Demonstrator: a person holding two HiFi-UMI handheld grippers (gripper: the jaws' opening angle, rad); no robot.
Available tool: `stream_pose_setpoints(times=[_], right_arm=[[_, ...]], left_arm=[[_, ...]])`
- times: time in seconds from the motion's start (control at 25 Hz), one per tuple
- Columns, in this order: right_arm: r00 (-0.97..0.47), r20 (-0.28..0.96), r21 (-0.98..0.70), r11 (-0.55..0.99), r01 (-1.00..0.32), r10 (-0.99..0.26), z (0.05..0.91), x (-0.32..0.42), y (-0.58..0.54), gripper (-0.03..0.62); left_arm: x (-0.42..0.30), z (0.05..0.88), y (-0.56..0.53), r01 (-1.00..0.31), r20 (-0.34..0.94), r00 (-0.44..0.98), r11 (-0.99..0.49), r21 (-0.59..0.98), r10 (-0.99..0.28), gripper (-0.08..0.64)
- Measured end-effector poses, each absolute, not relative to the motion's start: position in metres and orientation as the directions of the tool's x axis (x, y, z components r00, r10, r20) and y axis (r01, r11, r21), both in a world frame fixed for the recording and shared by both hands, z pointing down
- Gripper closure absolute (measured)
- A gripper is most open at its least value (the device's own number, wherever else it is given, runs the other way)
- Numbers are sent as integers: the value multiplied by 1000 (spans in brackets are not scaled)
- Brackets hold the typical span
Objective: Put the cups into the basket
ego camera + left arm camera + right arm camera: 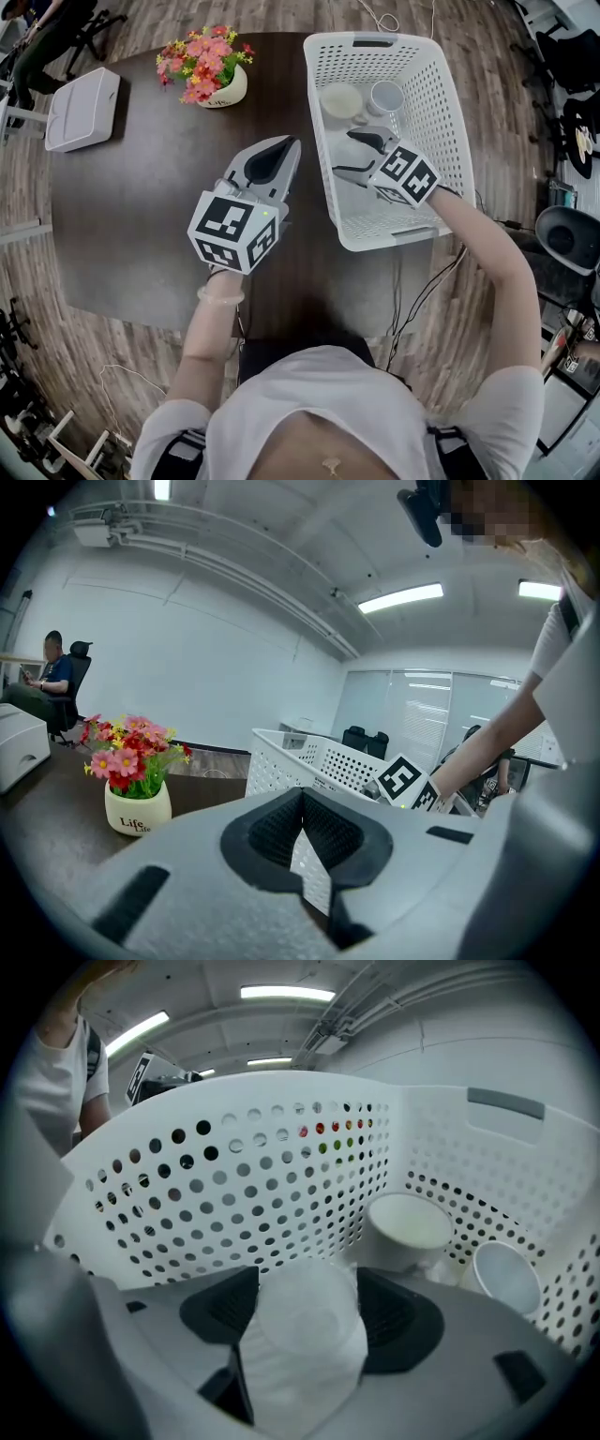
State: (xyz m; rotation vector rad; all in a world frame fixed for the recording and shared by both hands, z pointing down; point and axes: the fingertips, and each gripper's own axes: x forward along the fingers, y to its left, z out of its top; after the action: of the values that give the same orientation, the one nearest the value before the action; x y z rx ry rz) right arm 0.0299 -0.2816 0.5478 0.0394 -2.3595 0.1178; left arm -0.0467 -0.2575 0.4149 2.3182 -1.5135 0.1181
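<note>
- Flooring [37, 281] of pale wood-look planks lies all round the dark brown bench [141, 225].
- Beyond the bench's far left corner, a seated person [47, 682] occupies a black office chair in front of a plain white wall [187, 658].
- A flat white box [82, 110] lies at the bench's far left corner.
- A white flower pot [223, 89] with pink and red blooms stands by the far edge, near its middle.
- The left gripper [281, 150] hangs over the middle of the bench and points toward the far edge. Its fingers [272, 832] are together, with nothing between them.
- A white perforated basket [445, 112] sits on the bench's right side, lengthwise from the far edge toward the near one.
- At the basket's far end, a cream cup [341, 100] and a white cup [385, 97] rest side by side.
- The right gripper [361, 157] is down inside the basket, nearer the person than those two cups. Its fingers [394, 1321] are clamped on a translucent cup [305, 1335], one finger against each side.
- Dark cables [422, 291] hang off the bench's near edge below the basket.
- To the right of the bench, dark chairs and clutter [572, 234] stand on the floor.
- Overhead, strip lights [401, 597] run along a white ceiling, and a glass partition [412, 705] closes the far end of the room.
</note>
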Motion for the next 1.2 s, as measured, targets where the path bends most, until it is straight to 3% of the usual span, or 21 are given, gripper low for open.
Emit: stream_pose_setpoints(times=[1.04, 1.2], right_arm=[[-691, 723, -74, 994, -81, -2, 551, 35, -285, 258], [-690, 723, -40, 996, -86, -30, 549, 36, -288, 217]], left_arm=[[-45, 418, -259, -897, 271, 420, -350, 271, -866, 549], [-45, 417, -257, -898, 270, 418, -348, 269, -867, 549]])
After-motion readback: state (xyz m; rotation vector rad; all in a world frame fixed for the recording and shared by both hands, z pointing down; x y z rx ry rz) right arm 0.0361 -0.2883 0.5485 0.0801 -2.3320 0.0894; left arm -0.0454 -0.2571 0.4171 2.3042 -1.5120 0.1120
